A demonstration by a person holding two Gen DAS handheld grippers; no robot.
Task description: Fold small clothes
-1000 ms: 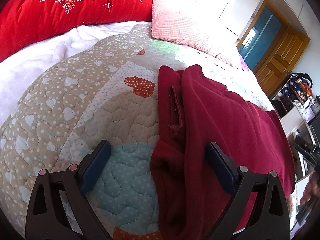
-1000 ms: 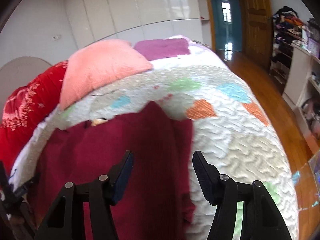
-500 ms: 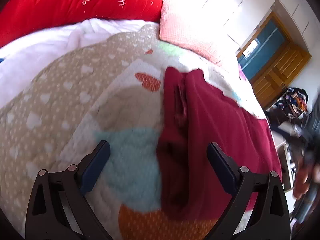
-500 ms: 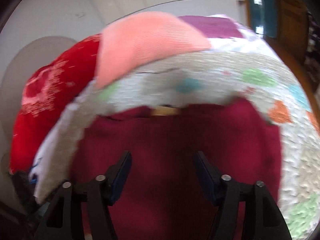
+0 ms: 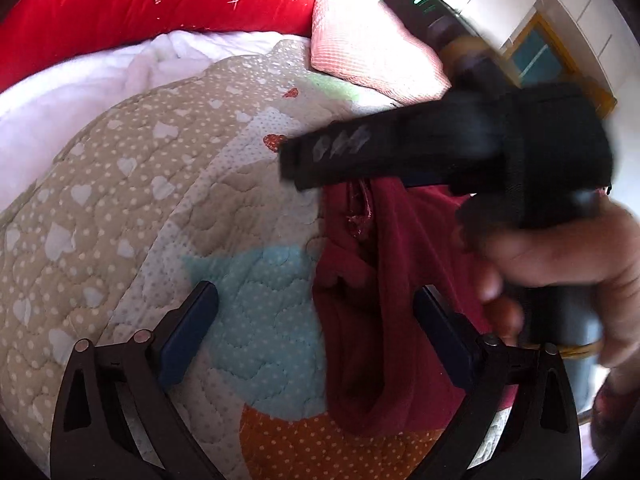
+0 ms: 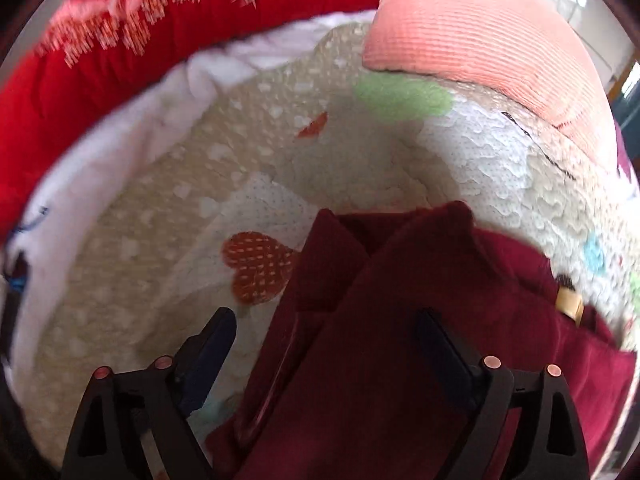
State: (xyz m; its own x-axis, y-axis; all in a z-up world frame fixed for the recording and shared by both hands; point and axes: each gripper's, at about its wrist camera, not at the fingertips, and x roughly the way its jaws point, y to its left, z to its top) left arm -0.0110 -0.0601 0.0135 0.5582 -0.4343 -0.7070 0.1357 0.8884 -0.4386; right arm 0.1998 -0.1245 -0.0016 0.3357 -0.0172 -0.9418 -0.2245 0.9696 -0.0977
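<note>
A quilted bedspread (image 5: 132, 184) patterned with hearts and dots covers the bed and fills both views, with a red embroidered cushion (image 5: 160, 4) and a pink ribbed pillow (image 6: 480, 28) lying along its far edge and a band of white sheet (image 5: 80, 80) between cushion and quilt. On the quilt, toward the right of the left wrist view, lies the task's thing, a dark maroon garment (image 5: 376, 300), already doubled lengthwise so that one long folded edge faces left, with a small seam or drawstring end showing near its far end. In the right wrist view the same garment's far corners stand up in two soft peaks just right of an orange heart patch (image 6: 256, 268), and a small tan label (image 6: 570, 302) shows at its right side. The step in hand looks like the start of the next fold: both tools are gathering over the garment's left folded edge. The left gripper (image 5: 316, 328) hangs with its jaws spread wide, one finger over bare quilt and the other over the cloth, holding nothing. The right gripper (image 6: 324, 344) is likewise spread and empty, straddling the garment's edge near its far end; seen from the left wrist it is a motion-blurred dark shape, so whether it touches the cloth is hard to say. Next, each gripper would need to lower and pinch that edge.
</note>
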